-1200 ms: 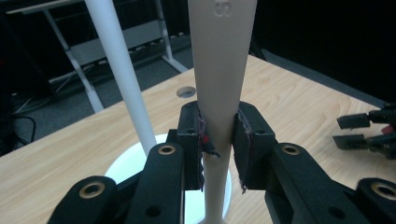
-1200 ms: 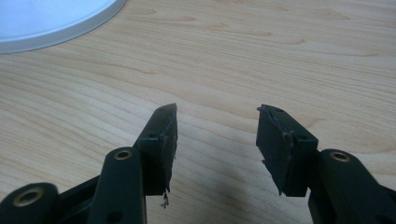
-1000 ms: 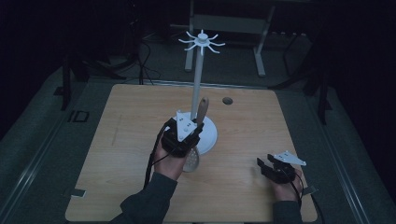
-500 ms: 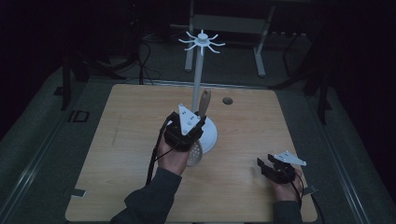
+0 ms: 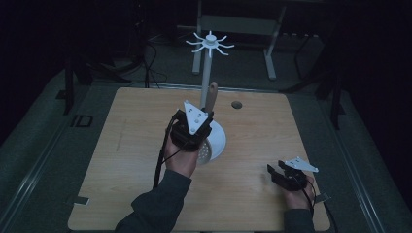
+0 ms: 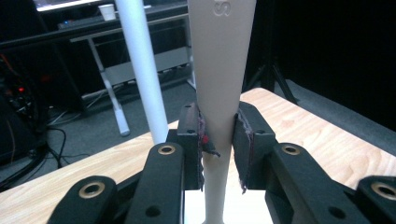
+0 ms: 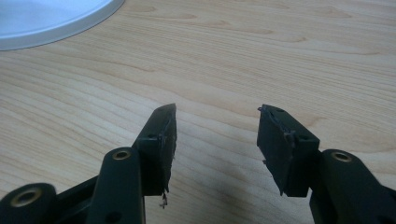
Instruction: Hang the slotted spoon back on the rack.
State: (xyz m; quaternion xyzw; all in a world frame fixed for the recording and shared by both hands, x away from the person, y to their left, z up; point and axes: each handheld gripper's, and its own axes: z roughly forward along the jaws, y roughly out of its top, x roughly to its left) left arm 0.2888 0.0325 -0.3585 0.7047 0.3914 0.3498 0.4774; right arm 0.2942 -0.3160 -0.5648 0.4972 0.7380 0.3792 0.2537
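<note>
Your left gripper [image 6: 219, 140] is clamping a handle [image 6: 223, 70], probably a skimmer's, beside the pole [image 6: 140, 70]. Right gripper [image 7: 215, 135], at 5 o'clock on the table [image 5: 121, 145], is resting with jaws apart.

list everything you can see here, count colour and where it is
table: 1, light wood, centre of the high view
rack stand: 1, white pole with hooked arms on top and a round base, mid-table
skimmer utensil: 1, tan handle and white perforated head, held upright beside the pole
hole: 1, dark, in the tabletop near the far edge
frame: 1, pale metal, on the floor beyond the table
cup: 1, white, on a far shelf in the left gripper view
left gripper: 1, black, fingers shut on the handle
right gripper: 1, black, open, resting low at the near right of the table
sleeve: 1, dark, left forearm
</note>
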